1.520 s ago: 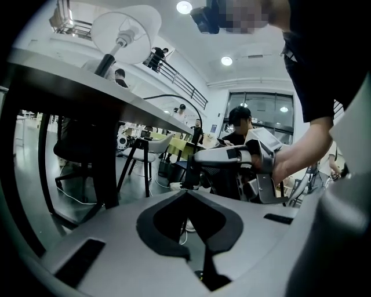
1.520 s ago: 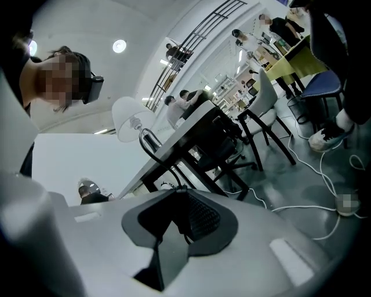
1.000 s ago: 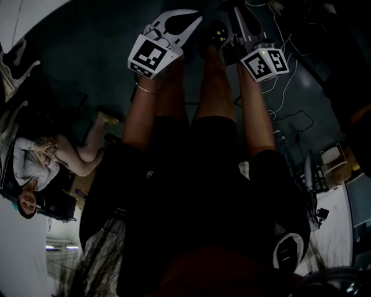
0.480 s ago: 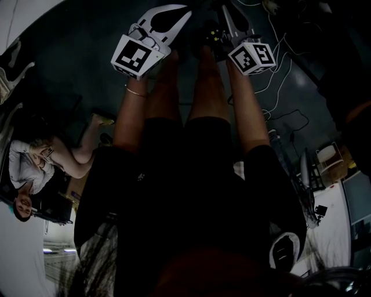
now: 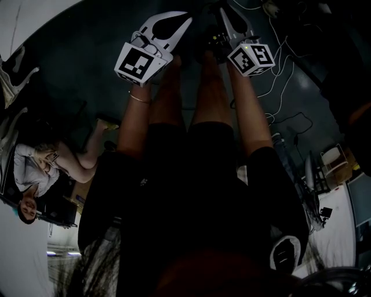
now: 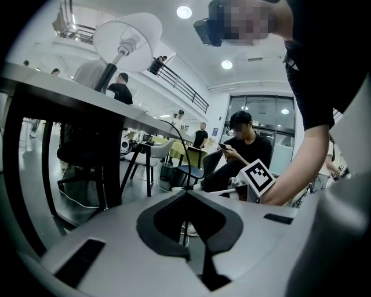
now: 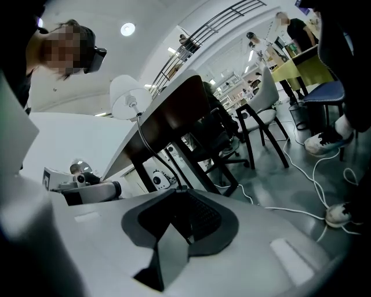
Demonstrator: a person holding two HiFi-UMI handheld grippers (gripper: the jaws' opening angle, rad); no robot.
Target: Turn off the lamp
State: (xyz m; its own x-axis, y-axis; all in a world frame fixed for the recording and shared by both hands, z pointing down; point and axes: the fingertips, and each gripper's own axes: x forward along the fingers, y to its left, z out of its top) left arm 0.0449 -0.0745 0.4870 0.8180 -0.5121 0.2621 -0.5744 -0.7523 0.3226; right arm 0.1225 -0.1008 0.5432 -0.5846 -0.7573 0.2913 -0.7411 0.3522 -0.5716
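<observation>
The lamp (image 6: 127,35) stands on a dark table (image 6: 52,87); its white shade (image 7: 128,96) is unlit. A thin black cord (image 6: 178,139) hangs from the table edge down to both grippers. My left gripper (image 6: 186,192) is shut on the cord at its tips. The right gripper (image 7: 178,190) also has the cord (image 7: 145,145) running in at its tips, jaws closed round it. A dark lump sits in the hollow behind; whether it is a switch I cannot tell. In the head view both grippers, left (image 5: 186,18) and right (image 5: 225,10), are held out over the person's knees.
Black chairs (image 7: 214,133) stand under the table. White cables and a plug (image 7: 339,214) lie on the grey floor at the right. A person (image 6: 243,145) sits behind the right gripper's marker cube (image 6: 257,177); another person (image 5: 35,162) sits at the left.
Both grippers sit slightly higher and closer together in the head view than a second ago. Their hold on the cord looks the same.
</observation>
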